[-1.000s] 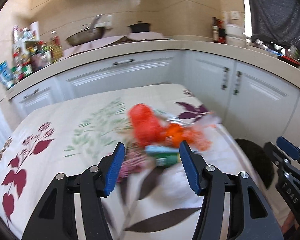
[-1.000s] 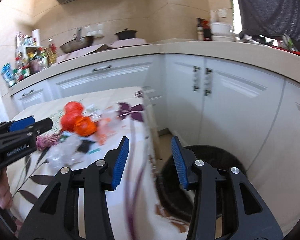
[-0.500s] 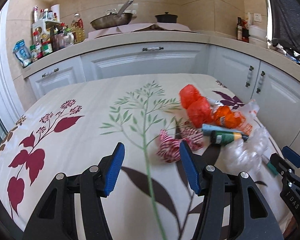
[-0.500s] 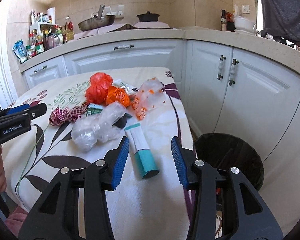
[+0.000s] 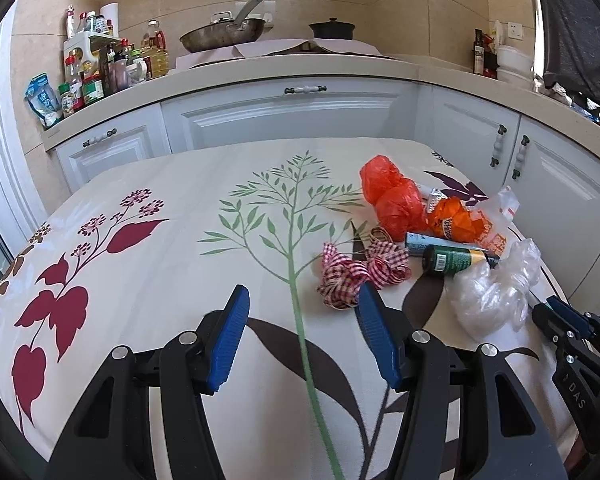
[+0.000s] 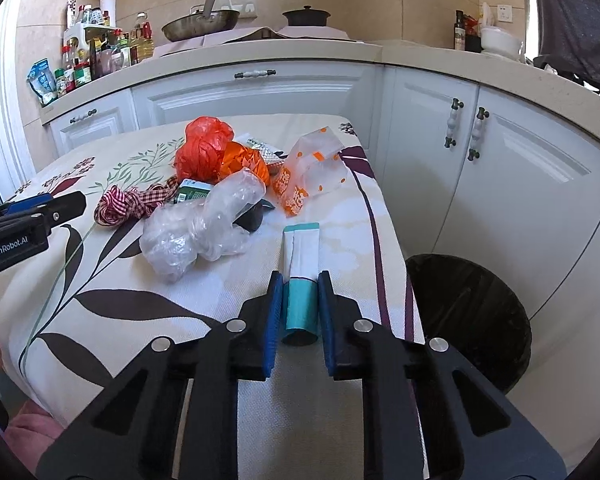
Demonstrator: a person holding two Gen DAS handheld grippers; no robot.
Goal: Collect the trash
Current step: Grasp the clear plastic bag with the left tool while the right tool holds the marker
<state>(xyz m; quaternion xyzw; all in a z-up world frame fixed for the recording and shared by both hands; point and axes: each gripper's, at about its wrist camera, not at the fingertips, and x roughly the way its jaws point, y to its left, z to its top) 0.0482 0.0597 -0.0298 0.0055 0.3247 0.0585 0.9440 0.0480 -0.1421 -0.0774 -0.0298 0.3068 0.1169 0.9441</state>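
While the jaws have just been closing, a teal-and-white tube [image 6: 300, 280] is clamped by the right gripper [image 6: 299, 286].
Its capped end is pinched between the pads on the tablecloth [image 6: 180, 320]; left gripper [image 5: 302, 308] is held apart, nothing between, checked ribbon [image 5: 356, 276] just ahead.

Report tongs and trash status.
Right tongs just closed on white-and-teal tube. Left tongs open, empty. Black bin beside table, path unobstructed.

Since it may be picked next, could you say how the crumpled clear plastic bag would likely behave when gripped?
The crumpled clear plastic bag looks thin and creased, so it would probably collapse between the pads. It seems empty, so likely very light. Its glossy film may slip, and loose folds could trail.
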